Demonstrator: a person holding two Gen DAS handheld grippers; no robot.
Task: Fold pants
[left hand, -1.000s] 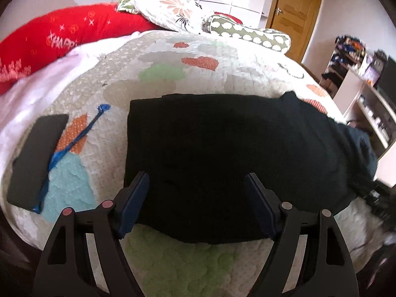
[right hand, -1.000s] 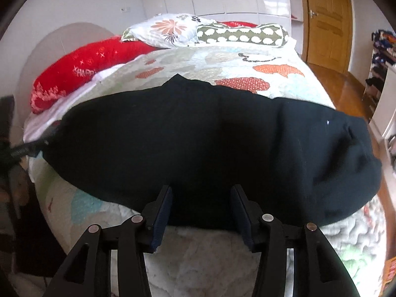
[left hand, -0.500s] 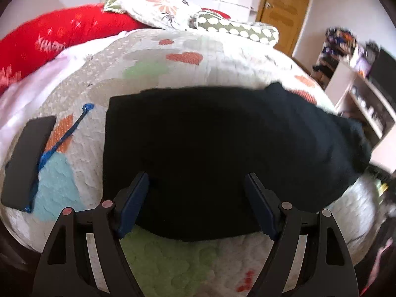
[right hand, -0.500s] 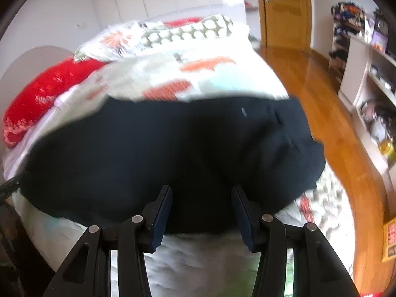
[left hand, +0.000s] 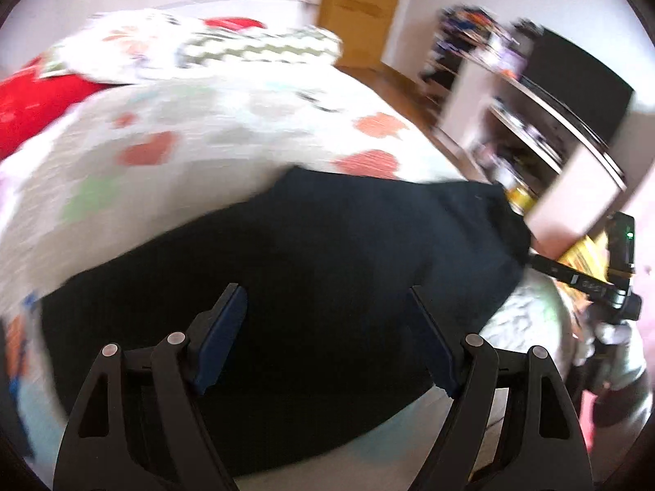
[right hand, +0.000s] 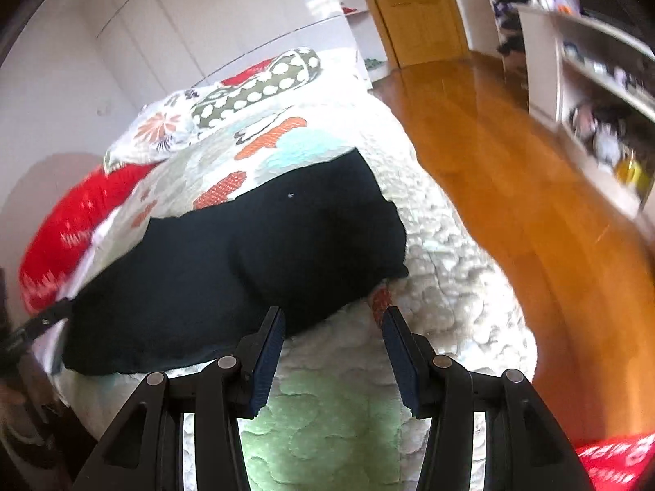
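Black pants point(left hand: 294, 278) lie flat across a patterned quilt point(left hand: 172, 131) on a bed, folded into a wide dark band. My left gripper point(left hand: 323, 288) hovers over their near edge, open and empty. This view is blurred by motion. In the right wrist view the pants point(right hand: 266, 241) stretch from the left edge to a rounded end at the middle. My right gripper point(right hand: 333, 311) stands open just off that right end, above bare quilt point(right hand: 442, 286), holding nothing. Each gripper shows in the other's view: the right gripper point(left hand: 589, 282) at the far right, the left gripper point(right hand: 37, 325) at the far left.
Pillows point(right hand: 254, 90) and a red blanket point(right hand: 69, 225) lie at the head of the bed. To the right the bed's edge drops to a wooden floor point(right hand: 511, 172). A white shelf unit point(right hand: 593, 94) with clutter stands beyond, and a wooden door point(right hand: 413, 4) at the back.
Both views have swung right and tilted. The right gripper has moved from the pants' middle to their right end. The dark flat object left of the pants has left the left view.
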